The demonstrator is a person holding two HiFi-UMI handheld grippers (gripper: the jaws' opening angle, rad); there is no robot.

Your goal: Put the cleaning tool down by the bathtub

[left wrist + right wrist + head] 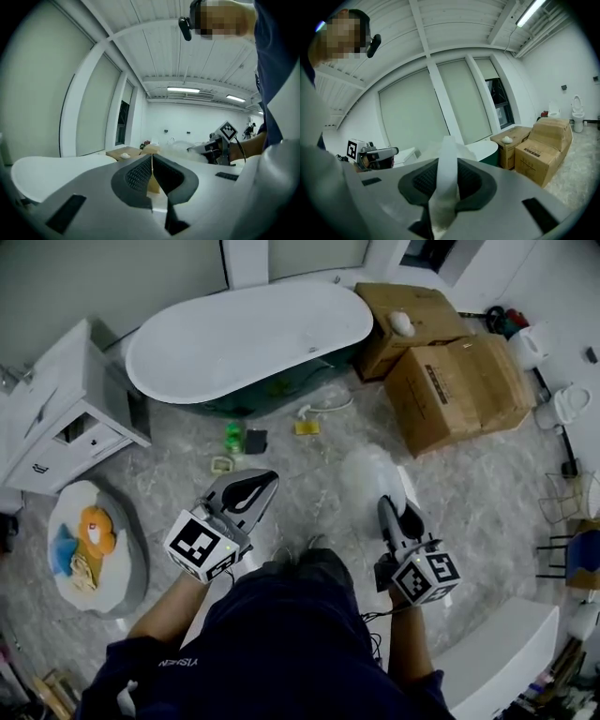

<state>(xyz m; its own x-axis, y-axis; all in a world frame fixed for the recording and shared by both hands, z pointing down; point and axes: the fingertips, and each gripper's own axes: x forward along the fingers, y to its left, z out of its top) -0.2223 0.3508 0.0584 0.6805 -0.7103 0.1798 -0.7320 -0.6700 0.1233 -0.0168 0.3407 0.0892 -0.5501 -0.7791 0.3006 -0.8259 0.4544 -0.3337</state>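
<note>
The cleaning tool is a white fluffy duster (370,470) held above the marble floor in front of the bathtub (244,334). My right gripper (386,507) is shut on its white handle (445,173), which stands up between the pads in the right gripper view. The tub's rim (485,149) shows beyond the jaws. My left gripper (262,482) hovers to the left of the duster, shut, with nothing between its pads; in the left gripper view (152,174) the jaws meet. The right gripper (213,147) and the fluffy duster head (180,147) appear past them.
Cardboard boxes (450,371) stand right of the tub. A white cabinet (66,418) is at the left, with a round mat holding coloured items (94,549) below it. A green bottle (233,437) and a yellow sponge (307,427) lie by the tub. A toilet (567,407) is far right.
</note>
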